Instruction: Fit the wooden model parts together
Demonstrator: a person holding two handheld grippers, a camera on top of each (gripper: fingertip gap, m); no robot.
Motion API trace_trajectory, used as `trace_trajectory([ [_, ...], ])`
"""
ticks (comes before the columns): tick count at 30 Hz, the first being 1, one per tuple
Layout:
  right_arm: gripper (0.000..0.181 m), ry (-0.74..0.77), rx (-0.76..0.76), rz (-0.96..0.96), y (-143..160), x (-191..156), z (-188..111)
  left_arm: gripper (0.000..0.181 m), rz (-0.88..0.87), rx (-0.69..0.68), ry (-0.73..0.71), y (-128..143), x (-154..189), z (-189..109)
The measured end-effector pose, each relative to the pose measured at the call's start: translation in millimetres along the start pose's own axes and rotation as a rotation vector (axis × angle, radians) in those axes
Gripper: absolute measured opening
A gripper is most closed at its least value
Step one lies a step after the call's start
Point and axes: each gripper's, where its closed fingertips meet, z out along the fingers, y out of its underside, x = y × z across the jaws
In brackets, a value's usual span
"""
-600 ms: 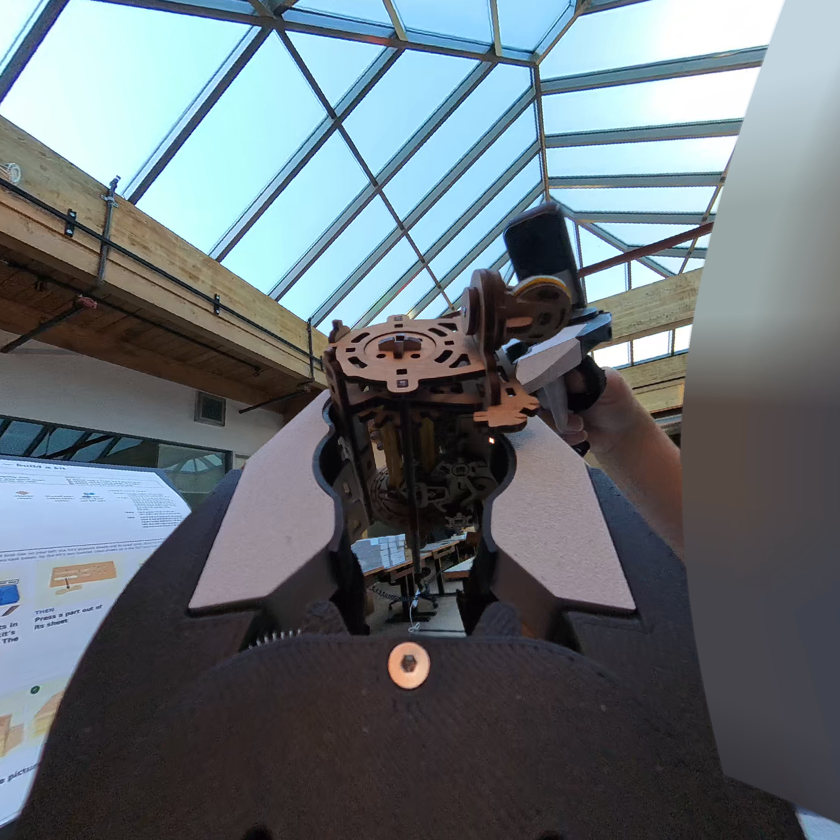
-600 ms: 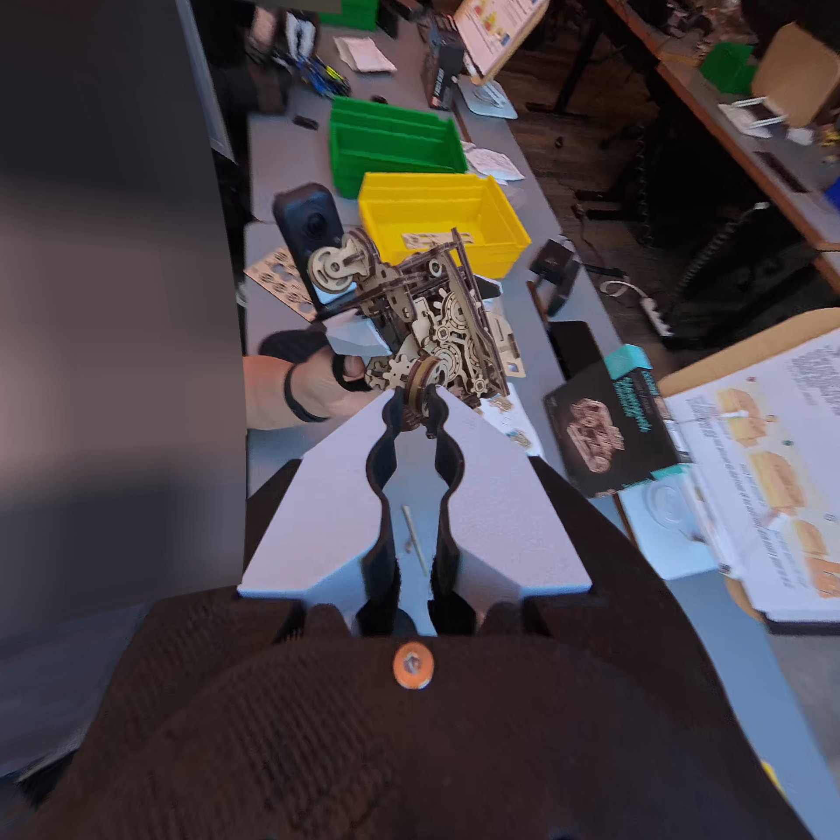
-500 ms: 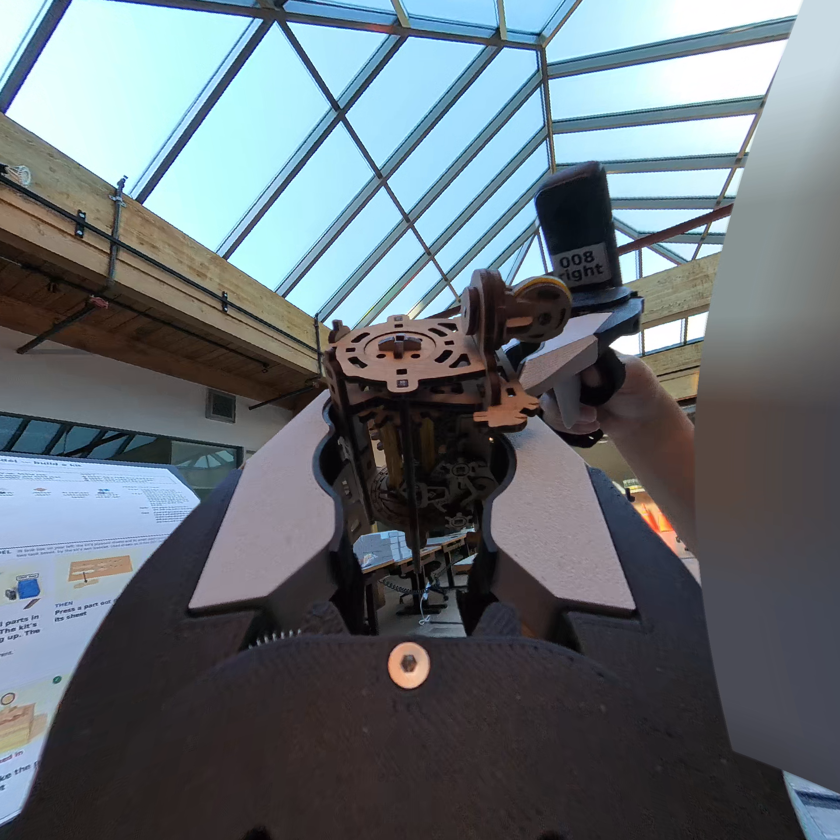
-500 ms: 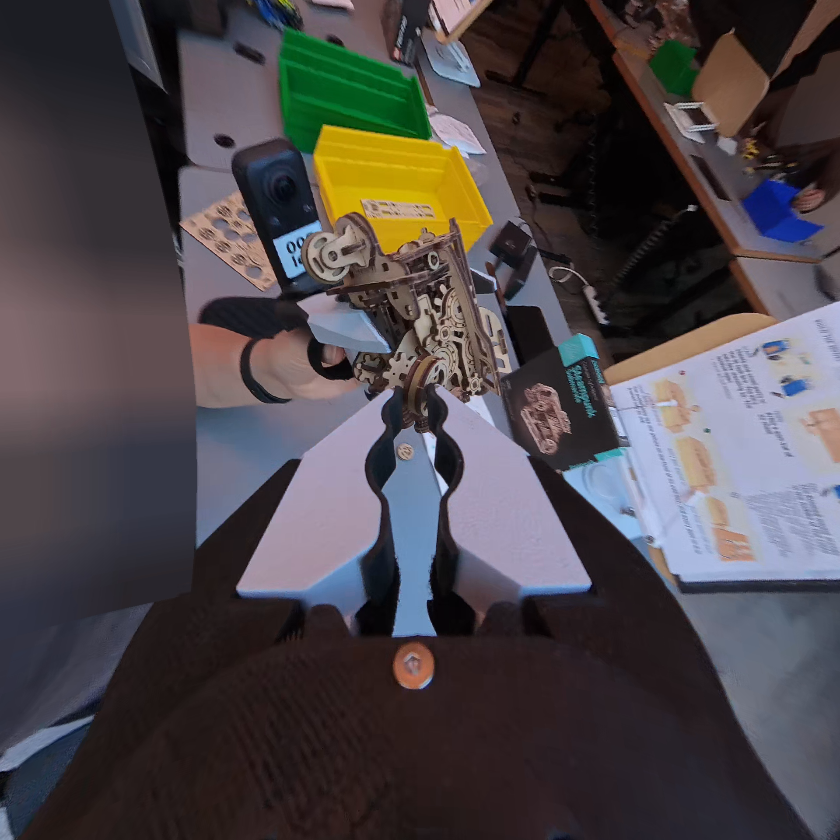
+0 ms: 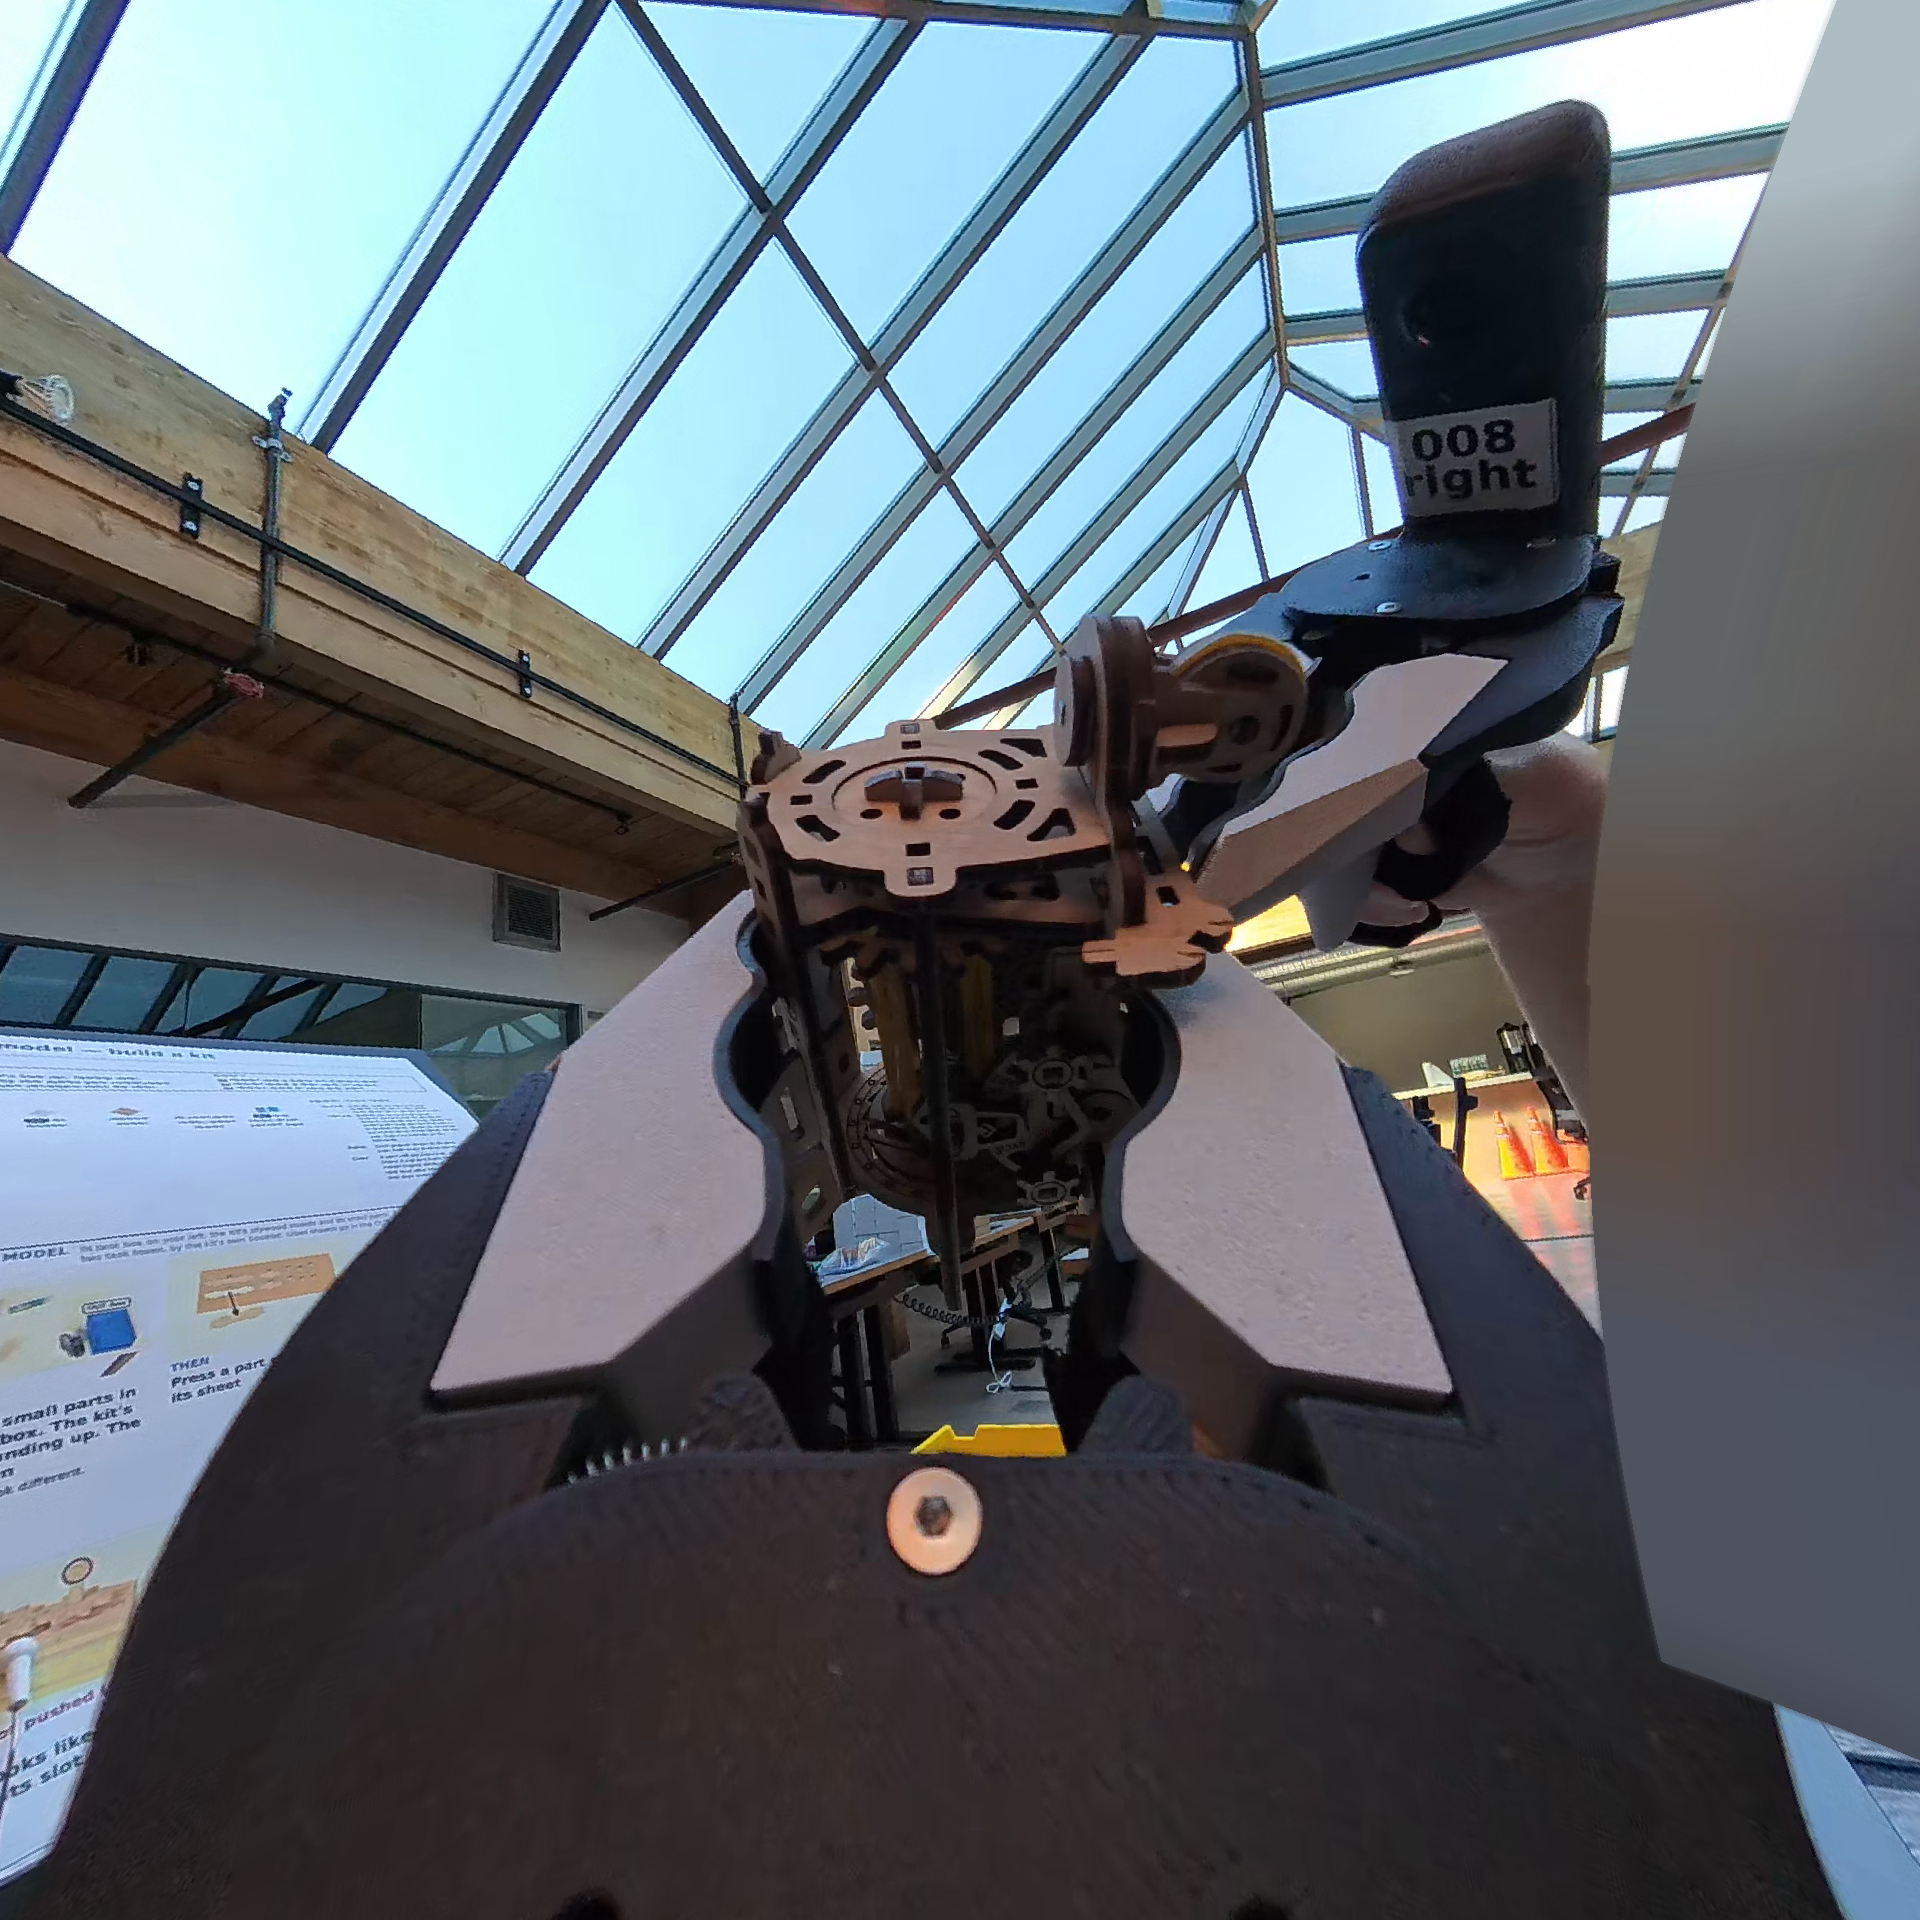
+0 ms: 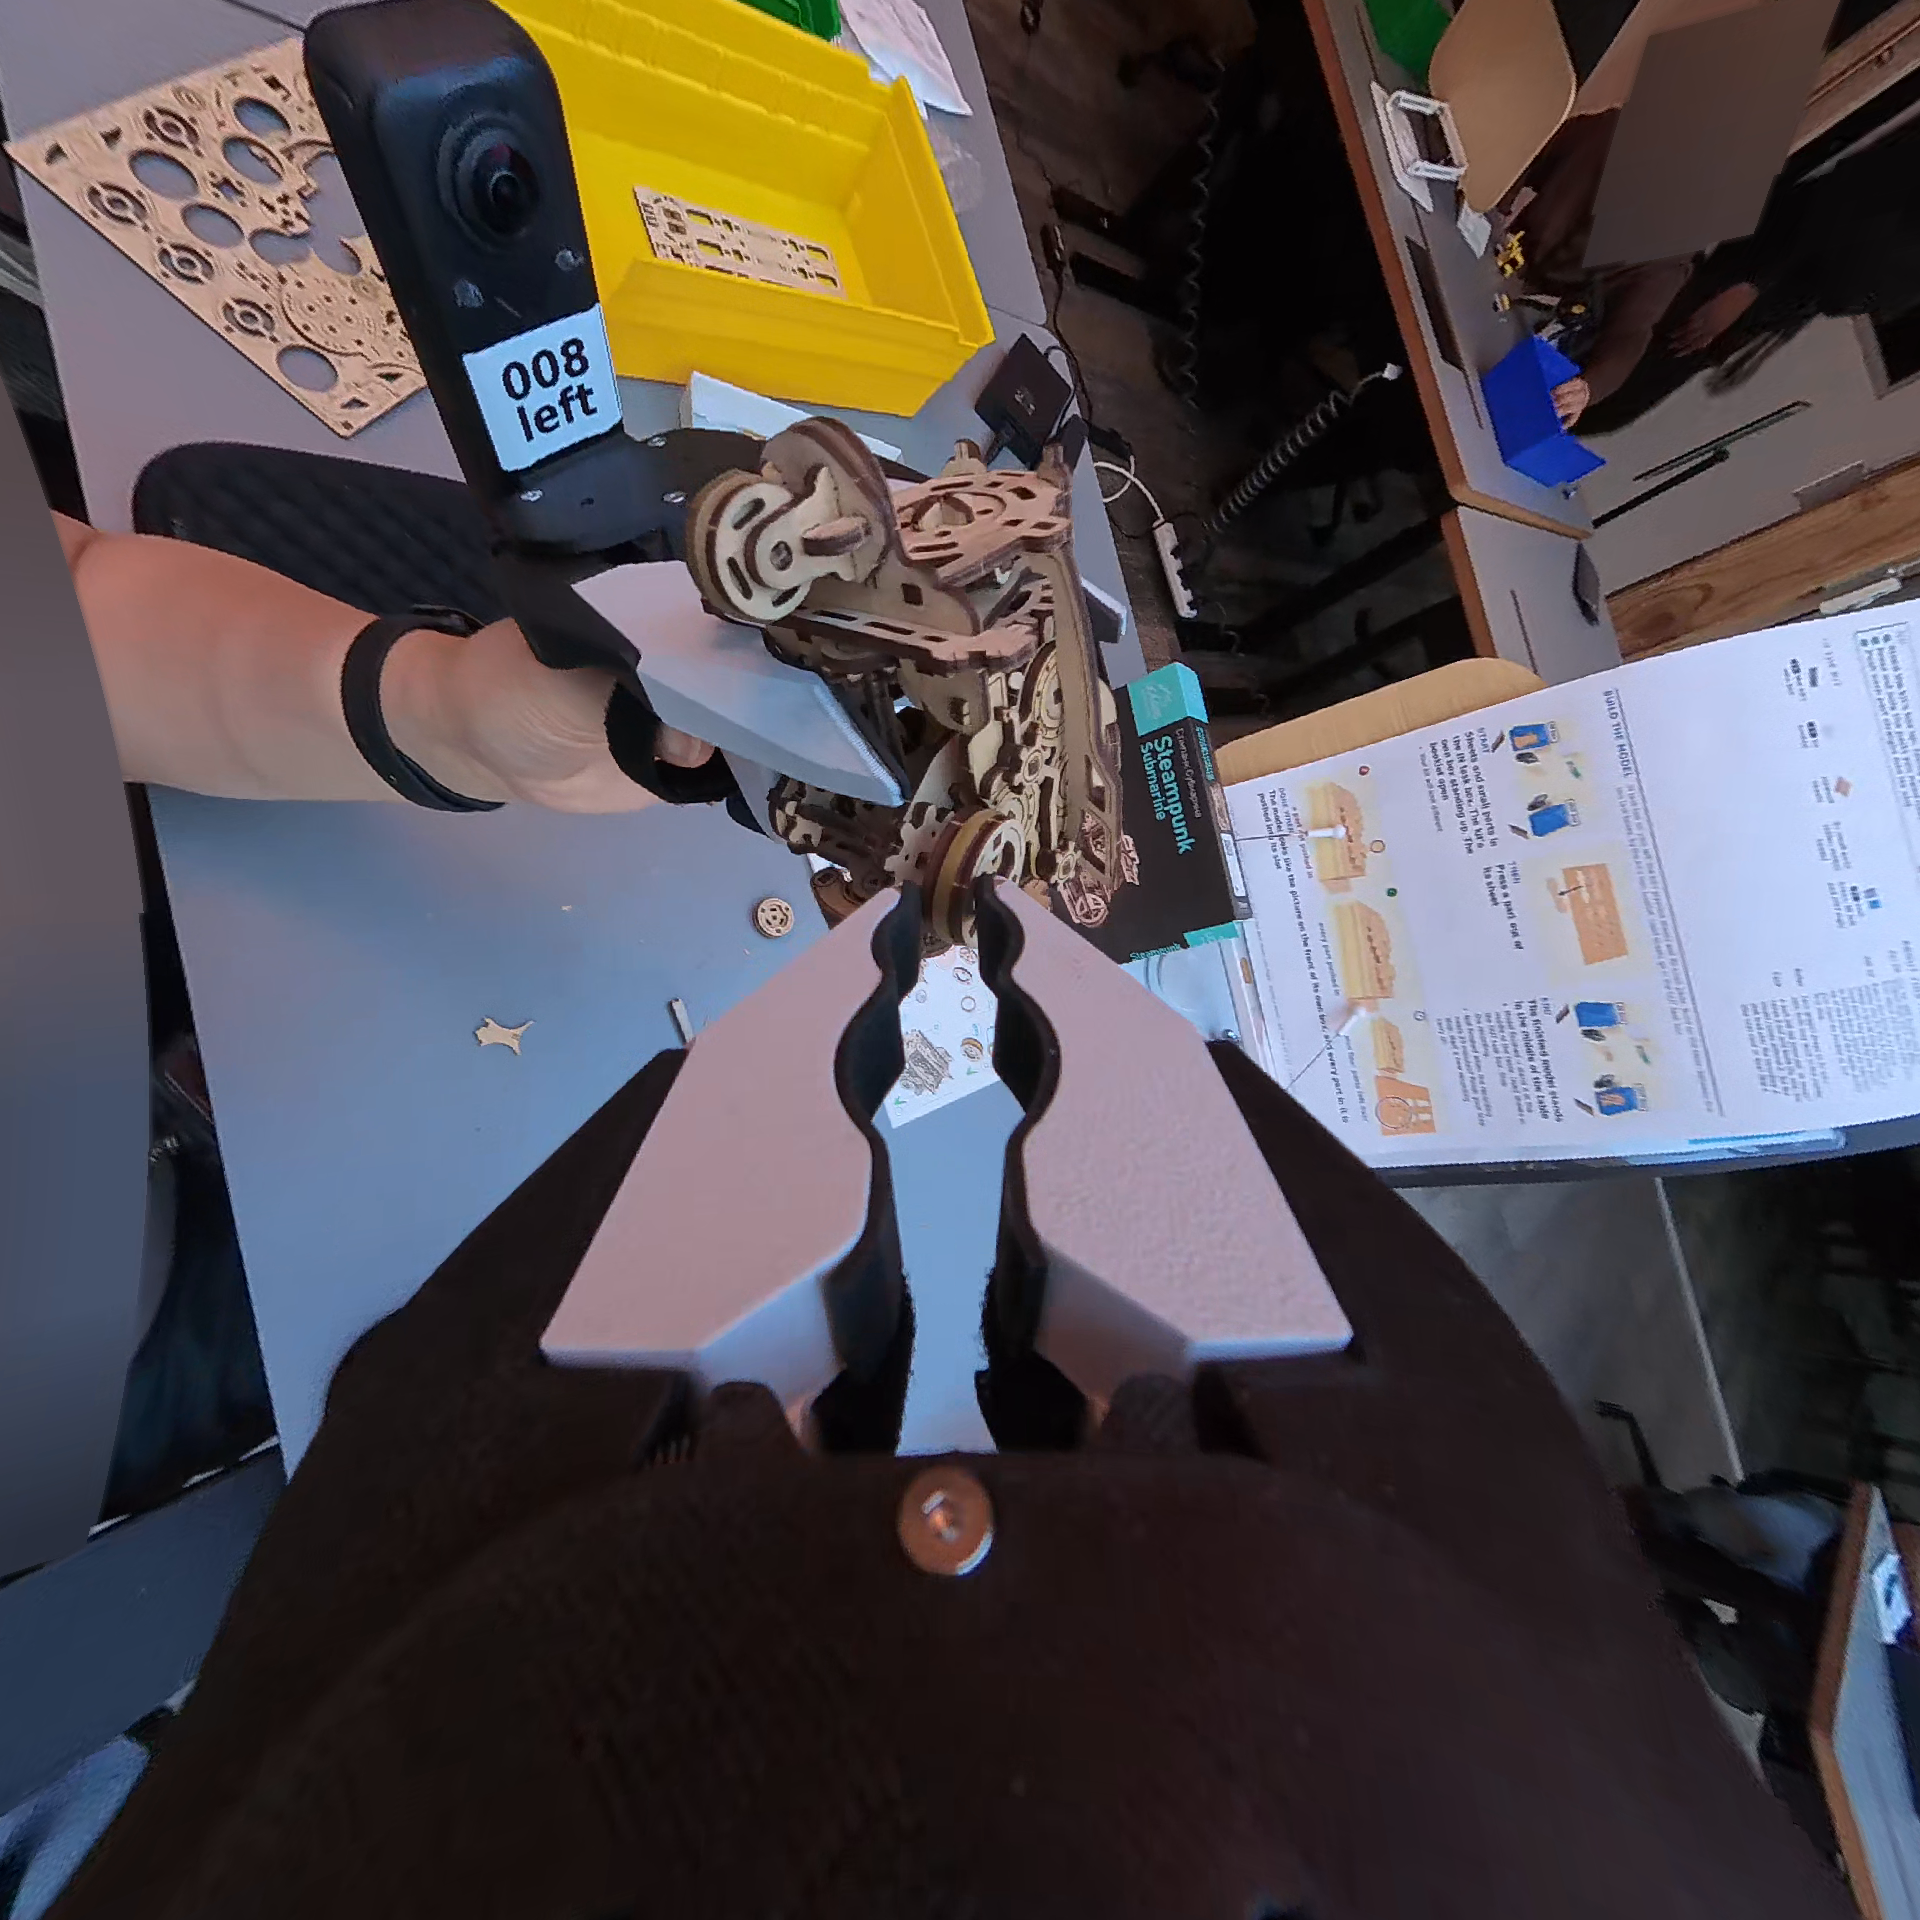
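- Both grippers have tilted since the earlier frames: in the left wrist view the right gripper (image 5: 1236, 790) now stands higher at 2 o'clock, and the yellow bin edges into sight at the bottom of the jaw gap.
- Left wrist view: the left gripper (image 5: 940, 1029) has its jaws clenched round the body of the wooden model (image 5: 925, 935), held up against the glass roof (image 5: 623, 312). At 1 o'clock the right gripper's jaws pinch a round wooden wheel (image 5: 1242, 707) at the model's upper corner.
- Right wrist view: the right gripper (image 6: 945, 899) grasps that wheel (image 6: 966, 857) at 12 o'clock, above the bench (image 6: 416, 987). The yellow bin (image 6: 790, 343) lies at 11 o'clock and the instruction sheet (image 6: 1558, 914) at 3 o'clock.
- Judged step: seating or turning the wheel on the model. The next move likely calls for steady pressure along the axle while the left gripper braces the model firmly.
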Motion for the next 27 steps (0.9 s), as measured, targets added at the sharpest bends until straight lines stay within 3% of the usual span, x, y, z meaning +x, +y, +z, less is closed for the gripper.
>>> trace_trajectory([
  [10,0.009,-0.024,0.008,0.033,-2.4,-1.6,-2.1,0.064,0.002,-0.003,0.0,-1.8,0.2,-0.2],
  [27,0.009,0.069,-0.06,-0.113,3.5,0.1,-0.4,0.064,0.062,-0.037,-0.02,3.6,1.0,0.6],
])
